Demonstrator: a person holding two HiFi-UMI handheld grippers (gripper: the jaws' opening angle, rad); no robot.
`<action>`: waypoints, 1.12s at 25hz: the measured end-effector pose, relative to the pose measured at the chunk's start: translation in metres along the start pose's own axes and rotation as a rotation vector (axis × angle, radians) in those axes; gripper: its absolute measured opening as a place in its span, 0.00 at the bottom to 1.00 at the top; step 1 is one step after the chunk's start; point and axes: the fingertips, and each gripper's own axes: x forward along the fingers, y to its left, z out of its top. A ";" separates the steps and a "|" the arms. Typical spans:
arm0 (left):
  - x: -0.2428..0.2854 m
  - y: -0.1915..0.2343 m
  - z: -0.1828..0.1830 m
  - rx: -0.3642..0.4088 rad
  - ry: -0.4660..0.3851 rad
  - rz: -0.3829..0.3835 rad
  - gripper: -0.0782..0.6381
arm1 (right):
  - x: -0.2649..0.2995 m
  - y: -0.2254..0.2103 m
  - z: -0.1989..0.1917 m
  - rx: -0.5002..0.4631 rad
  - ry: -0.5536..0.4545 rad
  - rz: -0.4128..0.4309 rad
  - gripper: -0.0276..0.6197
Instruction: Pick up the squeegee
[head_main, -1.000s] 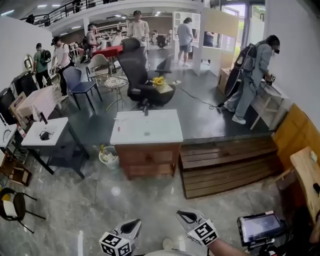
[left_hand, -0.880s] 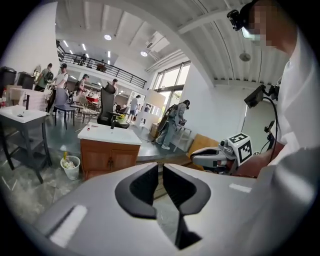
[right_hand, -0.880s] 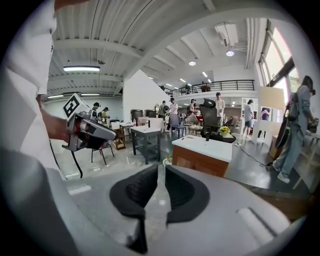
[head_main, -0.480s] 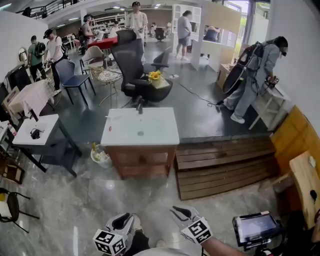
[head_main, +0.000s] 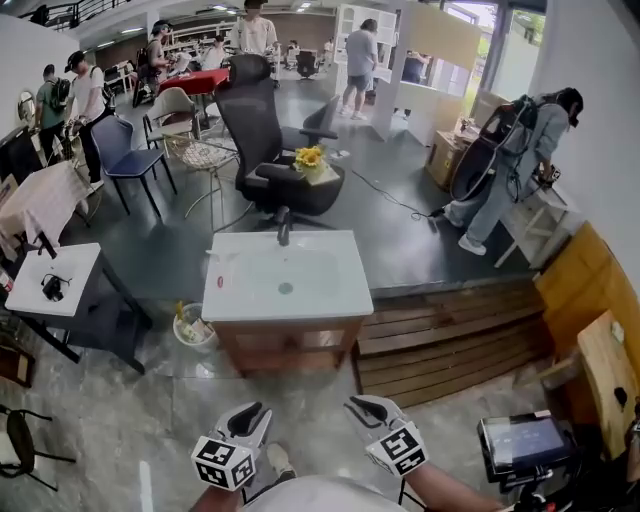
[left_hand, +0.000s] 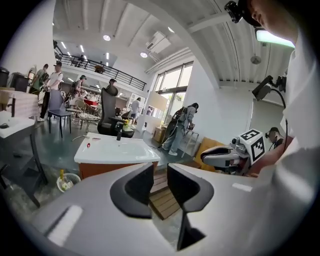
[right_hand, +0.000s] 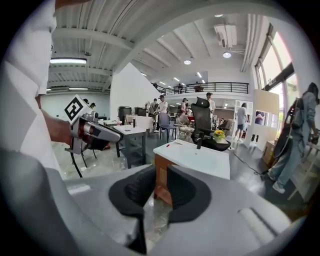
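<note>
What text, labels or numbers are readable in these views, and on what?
No readable words or numbers in any view.
Left marker cube, right marker cube: black-and-white square patterns only, no words.
Tablet screen: lit, too blurred to read.

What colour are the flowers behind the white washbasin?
Yellow. The flowers show best in the head view.

White basin cabinet (head_main: 285, 285) centre; black office chair (head_main: 262, 130) behind; wooden steps (head_main: 440, 330) right.
</note>
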 end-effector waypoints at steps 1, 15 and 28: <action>0.005 0.015 0.008 0.005 -0.003 -0.001 0.24 | 0.014 -0.005 0.007 -0.001 -0.001 -0.009 0.12; 0.065 0.181 0.048 -0.023 -0.014 0.158 0.26 | 0.151 -0.052 0.066 -0.014 0.001 -0.024 0.12; 0.200 0.322 0.086 -0.073 0.030 0.439 0.30 | 0.290 -0.196 0.112 -0.063 -0.016 0.115 0.12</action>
